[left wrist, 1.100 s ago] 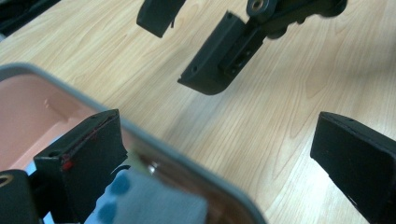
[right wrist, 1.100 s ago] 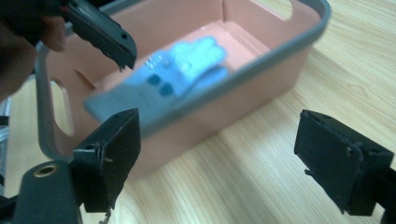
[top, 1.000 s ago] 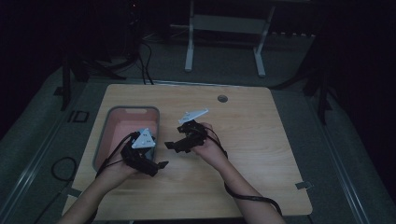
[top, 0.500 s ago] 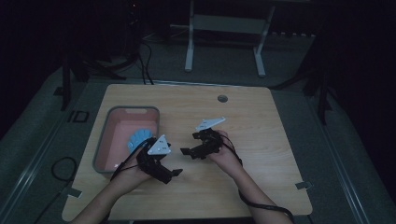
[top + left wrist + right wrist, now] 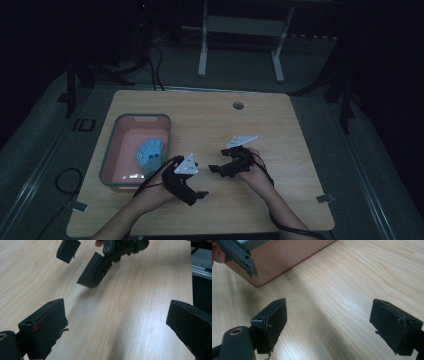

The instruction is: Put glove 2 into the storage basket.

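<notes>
Left gripper (image 5: 199, 194) held low near the desk's near edge, jaws spread wide and empty, right gripper (image 5: 214, 169) held just beside it toward the desk's middle, jaws likewise parted, forearms brought in from the near edge.

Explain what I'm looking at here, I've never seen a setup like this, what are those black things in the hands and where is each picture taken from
A person sits at a wooden table and holds a hand-operated tool in each hand. Each tool ends in two black jaws that can pinch things.

The high view comes from a fixed camera above the table. There the left gripper is at the left and the right gripper at the right, each topped by a grey three-cornered plate and trailing a cable.

The other two pictures come from small cameras riding on the tools, looking along their own jaws. In both, the jaws stand wide apart over bare wood and hold nothing. The left gripper view also shows the other tool farther off.

On the table stands a pink bin with a grey rim, and a blue object lies inside it; I cannot tell what it is.
</notes>
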